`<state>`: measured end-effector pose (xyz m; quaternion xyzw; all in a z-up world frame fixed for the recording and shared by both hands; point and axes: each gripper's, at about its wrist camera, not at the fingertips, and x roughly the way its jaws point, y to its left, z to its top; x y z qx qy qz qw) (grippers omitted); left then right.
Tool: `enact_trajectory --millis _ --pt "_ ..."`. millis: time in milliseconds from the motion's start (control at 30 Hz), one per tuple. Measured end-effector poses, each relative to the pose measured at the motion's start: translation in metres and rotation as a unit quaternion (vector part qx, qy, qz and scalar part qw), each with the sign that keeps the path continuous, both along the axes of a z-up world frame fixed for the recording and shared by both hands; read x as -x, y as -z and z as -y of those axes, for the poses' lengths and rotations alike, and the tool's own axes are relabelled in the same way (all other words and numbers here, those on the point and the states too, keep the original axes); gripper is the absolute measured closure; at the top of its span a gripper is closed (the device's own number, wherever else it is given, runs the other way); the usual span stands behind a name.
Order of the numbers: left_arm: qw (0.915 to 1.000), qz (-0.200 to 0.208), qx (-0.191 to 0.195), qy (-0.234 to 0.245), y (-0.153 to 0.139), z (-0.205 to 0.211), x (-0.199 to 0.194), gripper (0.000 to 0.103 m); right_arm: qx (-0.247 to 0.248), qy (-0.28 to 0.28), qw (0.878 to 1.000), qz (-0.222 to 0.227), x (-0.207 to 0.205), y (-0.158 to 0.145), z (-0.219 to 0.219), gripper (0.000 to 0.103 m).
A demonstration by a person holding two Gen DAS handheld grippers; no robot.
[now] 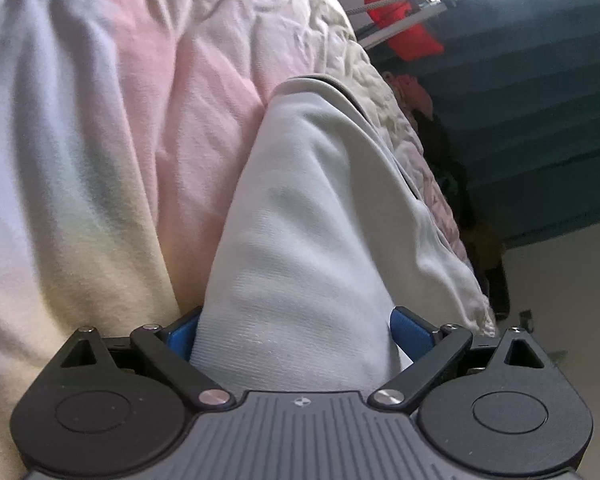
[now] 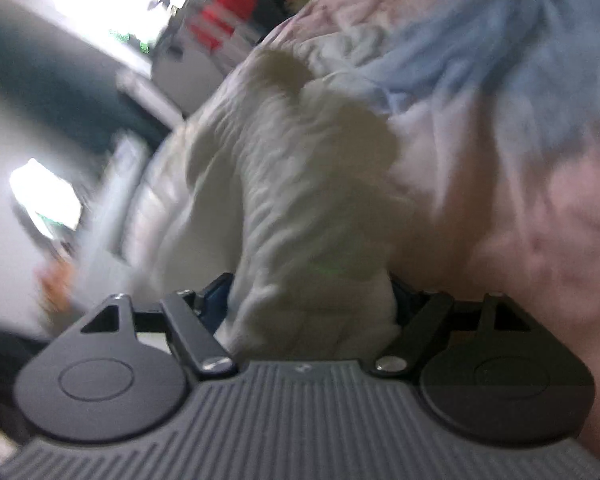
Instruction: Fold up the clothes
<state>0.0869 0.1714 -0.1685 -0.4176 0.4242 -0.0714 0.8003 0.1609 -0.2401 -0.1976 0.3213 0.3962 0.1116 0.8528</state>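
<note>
White garment lies on the bed. Left gripper and right gripper both spread wide, cloth between, unclamped. Seat the hem deep before closing.

Left wrist cam sits on the left gripper, looks fwd and downward along its fingers, v. close over a white garment lying on a pale pink quilted bedspread; bed edge runs along its right side, dark blinds and something red beyond. Right wrist cam sits on the right gripper, same downward tilt, equally close, blurred, bed edge to its left. Both views share the white garment, the bedspread and the red item.
</note>
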Motion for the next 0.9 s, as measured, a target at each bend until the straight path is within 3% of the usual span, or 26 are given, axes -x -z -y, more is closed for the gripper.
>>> enact_trajectory --millis 67,133,233,467,567,733,900 --pt "0.9999 0.001 -0.015 0.006 0.0 0.003 0.0 0.011 0.031 -0.007 0.999 0.013 0.002 -0.006 -0.01 0.03" --pt "0.9998 0.003 -0.021 0.006 0.001 0.004 0.002 0.014 0.021 -0.001 1.0 0.021 0.006 -0.011 -0.008 0.049" --pt "0.9995 0.005 -0.03 0.008 0.002 0.006 0.009 0.018 0.007 0.007 0.999 0.041 0.011 -0.02 -0.006 0.063" --pt "0.9988 0.039 -0.03 -0.004 -0.008 0.008 0.028 0.048 -0.03 0.013 0.995 0.092 0.018 -0.04 0.0 0.071" --pt "0.9967 0.064 -0.049 0.011 -0.023 0.015 0.026 0.057 -0.045 0.01 0.992 0.119 0.015 -0.056 0.003 0.073" --pt "0.9939 0.107 -0.02 0.018 -0.066 0.029 0.003 0.06 -0.075 0.025 0.983 0.166 0.005 -0.084 0.021 0.074" --pt "0.987 0.149 -0.039 0.047 -0.123 0.096 -0.08 0.06 -0.098 0.086 0.969 0.21 -0.023 -0.116 0.067 0.074"
